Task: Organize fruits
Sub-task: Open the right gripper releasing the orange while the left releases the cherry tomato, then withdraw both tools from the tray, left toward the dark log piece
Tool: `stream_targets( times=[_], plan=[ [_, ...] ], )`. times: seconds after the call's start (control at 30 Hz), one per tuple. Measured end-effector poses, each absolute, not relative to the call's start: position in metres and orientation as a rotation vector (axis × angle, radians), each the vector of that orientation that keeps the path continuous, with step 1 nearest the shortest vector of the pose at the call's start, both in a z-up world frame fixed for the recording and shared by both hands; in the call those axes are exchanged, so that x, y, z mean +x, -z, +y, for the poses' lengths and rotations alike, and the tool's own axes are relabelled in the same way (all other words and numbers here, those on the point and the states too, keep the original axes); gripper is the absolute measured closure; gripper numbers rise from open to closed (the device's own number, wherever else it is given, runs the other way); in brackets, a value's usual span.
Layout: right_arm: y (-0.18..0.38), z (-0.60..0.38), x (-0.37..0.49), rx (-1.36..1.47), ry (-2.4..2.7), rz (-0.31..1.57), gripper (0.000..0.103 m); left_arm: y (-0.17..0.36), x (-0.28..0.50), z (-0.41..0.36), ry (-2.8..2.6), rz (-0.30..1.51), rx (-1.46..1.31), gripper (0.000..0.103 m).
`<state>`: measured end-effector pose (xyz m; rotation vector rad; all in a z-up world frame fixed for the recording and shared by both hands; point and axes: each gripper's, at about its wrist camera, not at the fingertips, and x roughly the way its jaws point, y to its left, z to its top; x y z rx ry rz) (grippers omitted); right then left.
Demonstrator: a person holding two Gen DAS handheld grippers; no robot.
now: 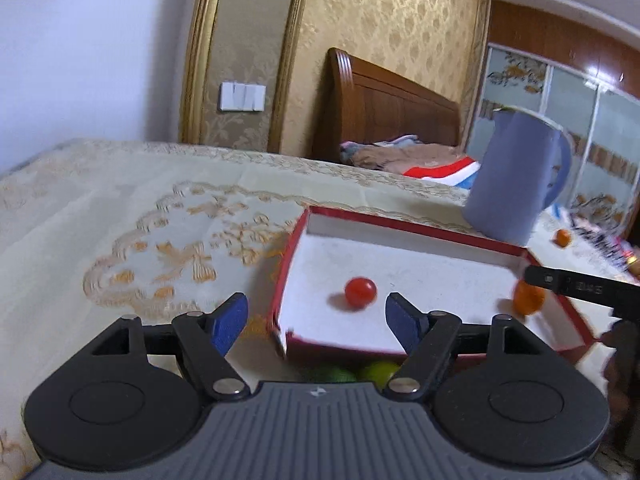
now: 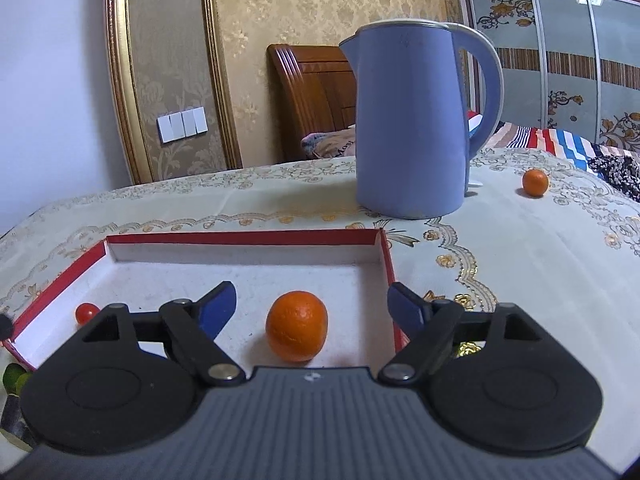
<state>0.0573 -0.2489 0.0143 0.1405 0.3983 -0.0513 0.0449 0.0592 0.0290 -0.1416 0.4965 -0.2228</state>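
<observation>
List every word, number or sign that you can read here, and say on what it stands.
"Mo": on the brown cloth on the bed; the rest is hidden by the kettle.
White marks on the black finger: too blurred to read.
White emblem on the grey housing: a logo, no letters.

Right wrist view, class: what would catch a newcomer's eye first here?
The tall blue plastic kettle stands on the embroidered cream tablecloth, behind the shallow red-edged cardboard tray. A round orange mandarin lies in the tray between the open jaws of the right hand-held gripper, untouched. A second small orange fruit sits alone right of the kettle.
</observation>
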Motion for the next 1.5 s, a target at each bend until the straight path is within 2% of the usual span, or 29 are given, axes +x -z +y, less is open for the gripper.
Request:
stream_targets(
  times=[0.23,0.43,0.8,1.5],
  plan=[
    [-0.012,-0.253,0.04,0.149,0.053,0.411,0.019,-0.023,0.036,0.056,0.29,0.55,-0.098,0.023],
    [-0.014,-0.263,-0.01,0.196,0.014,0.407,0.019,-0.02,0.017,0.04,0.318,0.513,0.031,0.023],
    [0.002,-0.28,-0.072,0.228,0.005,0.454,0.019,-0.012,0.012,0.036,0.322,0.543,0.074,0.022],
    [0.018,-0.301,-0.078,0.355,0.013,0.439,0.016,-0.006,-0.012,0.028,0.417,0.498,0.154,0.02]
  ],
)
